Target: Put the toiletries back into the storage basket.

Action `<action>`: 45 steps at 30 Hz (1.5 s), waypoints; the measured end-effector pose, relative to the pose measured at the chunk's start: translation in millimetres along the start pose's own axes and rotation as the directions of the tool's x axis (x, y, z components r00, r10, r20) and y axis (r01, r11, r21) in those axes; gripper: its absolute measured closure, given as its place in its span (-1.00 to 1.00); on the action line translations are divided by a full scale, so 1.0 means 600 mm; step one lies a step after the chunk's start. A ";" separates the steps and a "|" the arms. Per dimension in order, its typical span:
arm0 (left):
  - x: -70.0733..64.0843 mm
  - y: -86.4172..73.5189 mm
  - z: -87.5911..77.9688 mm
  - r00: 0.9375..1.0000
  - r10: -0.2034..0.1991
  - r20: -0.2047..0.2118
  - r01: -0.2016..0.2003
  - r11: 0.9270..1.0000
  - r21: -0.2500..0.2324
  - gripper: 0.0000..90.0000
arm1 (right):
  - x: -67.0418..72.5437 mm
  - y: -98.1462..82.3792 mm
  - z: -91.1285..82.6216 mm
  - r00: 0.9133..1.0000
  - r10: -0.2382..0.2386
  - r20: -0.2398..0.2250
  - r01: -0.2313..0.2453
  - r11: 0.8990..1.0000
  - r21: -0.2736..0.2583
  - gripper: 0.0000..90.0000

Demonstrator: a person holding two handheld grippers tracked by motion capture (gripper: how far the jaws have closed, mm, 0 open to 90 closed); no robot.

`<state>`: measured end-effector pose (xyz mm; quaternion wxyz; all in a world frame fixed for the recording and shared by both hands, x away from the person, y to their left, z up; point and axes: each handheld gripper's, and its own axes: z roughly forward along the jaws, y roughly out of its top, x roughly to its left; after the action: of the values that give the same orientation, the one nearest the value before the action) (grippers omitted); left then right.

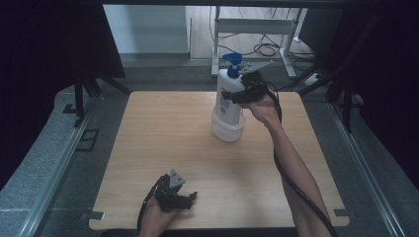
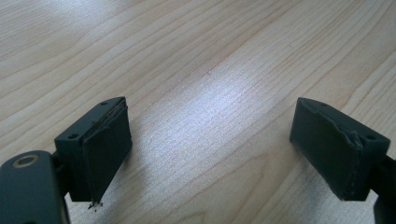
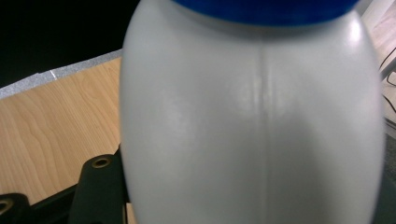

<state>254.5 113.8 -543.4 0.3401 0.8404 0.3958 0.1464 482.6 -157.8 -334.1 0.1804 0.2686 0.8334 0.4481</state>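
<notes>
The wooden counter (image 1: 163, 143) carries a white mesh basket (image 1: 228, 129) toward its far right, and a white pump bottle (image 1: 228, 96) with a blue pump head (image 1: 232, 60) stands upright with its base inside that basket. The step in hand appears to be seating the bottle in the basket, or lifting it out; either way it goes best if the bottle is kept vertical so that its base clears the basket's rim cleanly and the light basket is not dragged or tipped along with it. A straight, slow vertical motion seems safer than a sideways one, since the smooth rounded body could slip or twist between flat pads.

The right tool (image 1: 238, 94) is clamped on the bottle's upper body, just under the blue collar; in the right gripper view the white body (image 3: 252, 130) sits squarely between the jaws with its seam centred, which suggests a balanced hold. The grip is on a wide thing, so the jaws stand apart though pressing.

The left tool (image 1: 184, 198) rests low at the counter's near edge, well apart from the bottle. Its pads (image 2: 108, 144) gape wide, with bare wood between them and nothing held.
</notes>
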 end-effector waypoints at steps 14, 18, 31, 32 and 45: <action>0.000 0.000 0.000 1.000 -0.003 -0.001 0.003 1.000 -0.001 -0.74 | -0.008 -0.046 0.047 1.000 0.009 0.014 -0.010 0.998 0.061 -0.17; 0.000 0.000 0.000 1.000 -0.002 -0.001 0.002 1.000 0.003 -0.74 | -0.008 -0.060 0.058 1.000 0.016 0.012 -0.017 0.997 0.070 -0.17; -0.001 0.000 0.000 1.000 -0.004 -0.003 0.004 1.000 0.001 -0.74 | -0.010 -0.098 0.088 1.000 0.021 0.018 -0.023 0.996 0.087 -0.17; -0.001 0.000 0.000 1.000 -0.003 -0.002 0.003 1.000 0.002 -0.74 | -0.010 -0.100 0.089 1.000 0.024 0.018 -0.026 0.996 0.086 -0.17; -0.001 0.000 0.001 1.000 -0.006 -0.002 0.006 1.000 0.000 -0.74 | -0.019 -0.117 0.101 0.998 0.064 -0.023 -0.062 0.995 0.084 -0.19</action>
<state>254.4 113.1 -543.4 0.3399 0.8391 0.3986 0.1463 504.3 -157.3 -425.2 0.1441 0.2962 0.8447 0.4218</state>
